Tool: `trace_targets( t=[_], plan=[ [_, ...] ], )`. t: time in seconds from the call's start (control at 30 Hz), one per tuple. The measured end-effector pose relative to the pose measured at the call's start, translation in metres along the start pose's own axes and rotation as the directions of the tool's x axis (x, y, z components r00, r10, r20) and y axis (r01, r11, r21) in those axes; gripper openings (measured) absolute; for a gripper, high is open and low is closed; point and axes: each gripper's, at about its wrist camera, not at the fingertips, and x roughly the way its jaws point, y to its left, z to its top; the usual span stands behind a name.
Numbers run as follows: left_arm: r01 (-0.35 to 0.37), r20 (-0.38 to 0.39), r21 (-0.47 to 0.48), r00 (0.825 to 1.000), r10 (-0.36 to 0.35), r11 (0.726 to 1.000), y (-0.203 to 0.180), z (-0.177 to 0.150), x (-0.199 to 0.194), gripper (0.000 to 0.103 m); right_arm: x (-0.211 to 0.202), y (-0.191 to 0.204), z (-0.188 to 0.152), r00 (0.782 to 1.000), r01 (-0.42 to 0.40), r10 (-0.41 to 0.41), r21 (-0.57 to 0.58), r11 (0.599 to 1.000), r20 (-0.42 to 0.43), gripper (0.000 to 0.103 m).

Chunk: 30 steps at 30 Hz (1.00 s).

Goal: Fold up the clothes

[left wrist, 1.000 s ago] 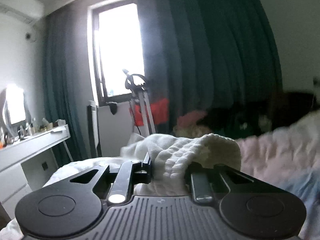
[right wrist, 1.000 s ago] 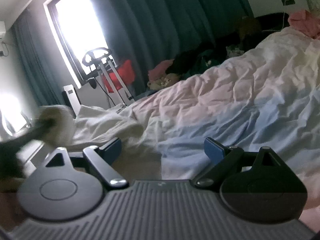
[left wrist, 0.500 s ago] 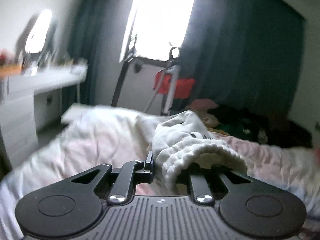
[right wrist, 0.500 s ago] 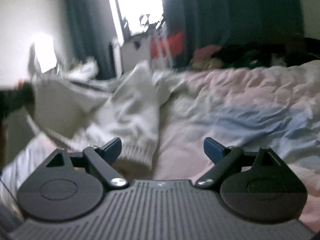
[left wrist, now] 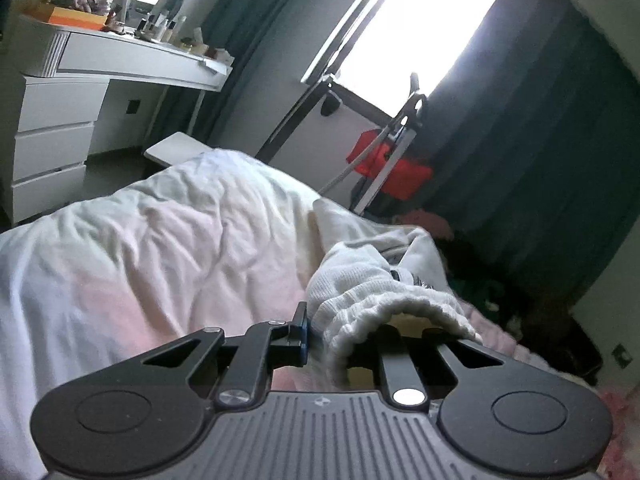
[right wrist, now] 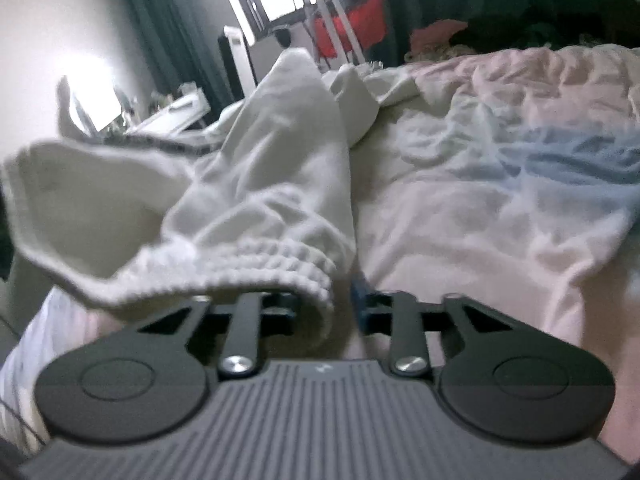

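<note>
A white sweatshirt-like garment [left wrist: 360,280] with a ribbed hem lies bunched on the pale duvet [left wrist: 160,248]. My left gripper [left wrist: 340,340] is shut on a bunch of that ribbed edge, and the cloth drapes over and hides its right finger. In the right wrist view the same garment [right wrist: 280,168] stretches from the far left down to my right gripper [right wrist: 328,308]. Its jaws have drawn close around the ribbed hem, which sits between them. The picture there is motion-blurred.
The duvet [right wrist: 500,200] covers the bed, pink and blue to the right. A white dresser [left wrist: 52,128] with bottles stands at the left. A metal stand with a red item [left wrist: 392,168] is by the window. Dark clothes [right wrist: 540,28] are heaped at the bed's far side.
My right gripper was wide open with nothing in it; it has moved onto the garment's hem and its fingers have drawn together. The left gripper dropped lower over the bed, still holding the cloth.
</note>
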Motion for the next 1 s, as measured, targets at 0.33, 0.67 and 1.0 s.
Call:
trace_targets(
  t=[0.33,0.67,1.0],
  plan=[
    [0.023,-0.09,-0.111,0.995,-0.033,0.994,0.015,-0.001,-0.003,0.013,-0.089,0.037,0.03,0.948,0.086,-0.025,-0.182,0.98,0.316,0.011],
    [-0.099,-0.41,-0.42,0.908,-0.091,0.902,0.08,-0.036,0.01,0.012,-0.108,0.052,0.004,0.991,0.132,-0.122,-0.282,0.95,0.055,0.014],
    [-0.062,-0.394,-0.366,0.914,-0.095,0.928,0.094,-0.04,-0.053,0.037,-0.115,0.036,0.006,0.994,0.037,-0.058,-0.207,0.978,-0.094,0.02]
  ],
)
